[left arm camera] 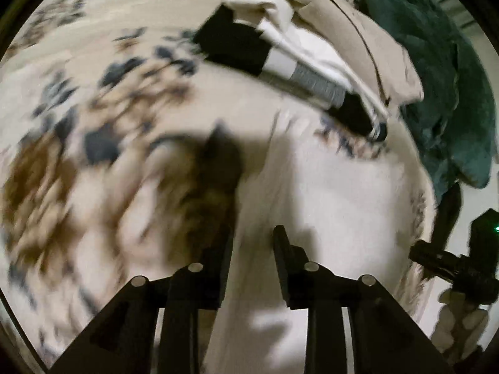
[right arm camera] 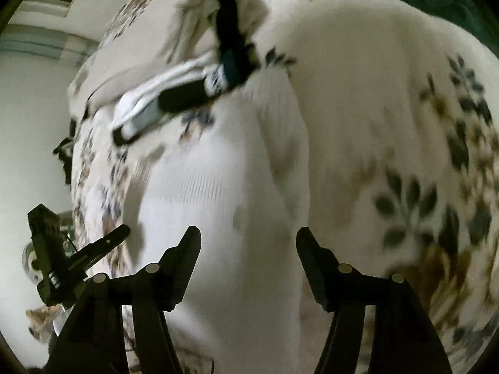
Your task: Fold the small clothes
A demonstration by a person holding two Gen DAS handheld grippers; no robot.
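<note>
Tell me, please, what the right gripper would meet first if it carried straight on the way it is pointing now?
Most likely the white garment spread on the floral bedcover: it fills the view just ahead of the right gripper, whose jaws stand open with nothing between them. How near the cloth lies is unclear.

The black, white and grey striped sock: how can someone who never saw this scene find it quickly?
Start from the floral bedspread. At its far side lies a clothes pile; the sock lies along its near edge. Only it has black, white and grey bands.
</note>
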